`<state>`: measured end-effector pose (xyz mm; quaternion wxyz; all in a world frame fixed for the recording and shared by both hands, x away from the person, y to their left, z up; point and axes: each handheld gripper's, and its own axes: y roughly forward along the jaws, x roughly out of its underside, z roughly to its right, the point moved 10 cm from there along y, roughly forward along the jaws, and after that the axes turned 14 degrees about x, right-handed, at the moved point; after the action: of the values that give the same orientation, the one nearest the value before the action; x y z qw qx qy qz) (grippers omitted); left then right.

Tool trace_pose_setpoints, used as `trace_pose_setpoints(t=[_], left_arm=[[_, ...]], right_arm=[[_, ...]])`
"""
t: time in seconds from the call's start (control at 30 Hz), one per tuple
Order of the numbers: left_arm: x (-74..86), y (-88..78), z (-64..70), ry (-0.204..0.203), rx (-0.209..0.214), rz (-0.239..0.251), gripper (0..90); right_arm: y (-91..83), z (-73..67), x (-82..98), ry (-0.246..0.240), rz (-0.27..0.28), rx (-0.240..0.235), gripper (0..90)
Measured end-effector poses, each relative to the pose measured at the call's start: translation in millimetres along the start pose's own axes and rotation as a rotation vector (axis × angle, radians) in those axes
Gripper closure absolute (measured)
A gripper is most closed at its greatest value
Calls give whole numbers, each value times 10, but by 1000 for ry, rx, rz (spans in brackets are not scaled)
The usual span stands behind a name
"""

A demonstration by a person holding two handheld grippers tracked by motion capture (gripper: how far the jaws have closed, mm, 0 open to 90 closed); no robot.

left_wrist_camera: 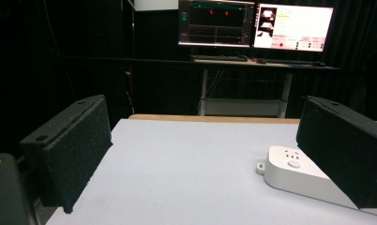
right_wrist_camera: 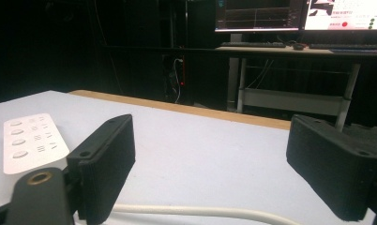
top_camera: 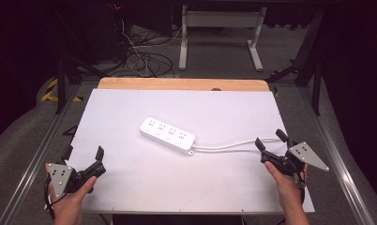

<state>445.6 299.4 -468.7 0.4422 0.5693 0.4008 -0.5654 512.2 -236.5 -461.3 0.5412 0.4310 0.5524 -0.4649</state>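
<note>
Power strip [top_camera: 167,135] sits mid-table on the white board [top_camera: 130,178], angled, sockets up, nothing plugged in. Its white cable [top_camera: 233,145] runs off toward my right side and passes under my right tongs [top_camera: 270,138]. Those are wide open, nothing between the jaws, hovering near the board's right edge. My left tongs [top_camera: 83,154] also open and empty, low at the near-left corner, well apart from the strip. I'd call this the approach step: nothing gripped yet. Next move probably needs the right tongs lowered onto the cable, or both brought inward to the strip body.
</note>
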Motion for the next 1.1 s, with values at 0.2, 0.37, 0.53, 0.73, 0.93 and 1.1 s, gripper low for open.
trace_pose_setpoints(t=[0.2, 0.37, 0.53, 0.73, 0.93, 1.1], left_arm=[[-1, -9, -12, -1, -7, 1, 41], [-4, -20, -16, 0, -10, 2, 41], [-5, -31, -30, -3, -12, 4, 42], [-3, -26, -24, -6, -11, 4, 42], [-7, -31, -28, -5, -12, 5, 42], [-8, -33, -26, -5, -11, 6, 43]], right_arm=[[19, -3, 10, -1, -3, -1, 161], [30, -19, 22, 0, -7, -10, 159], [43, -22, 25, -3, -6, -9, 160], [40, -26, 26, -4, -6, -9, 160], [40, -16, 21, -1, -4, -5, 160], [37, -17, 13, -4, 2, -3, 166]])
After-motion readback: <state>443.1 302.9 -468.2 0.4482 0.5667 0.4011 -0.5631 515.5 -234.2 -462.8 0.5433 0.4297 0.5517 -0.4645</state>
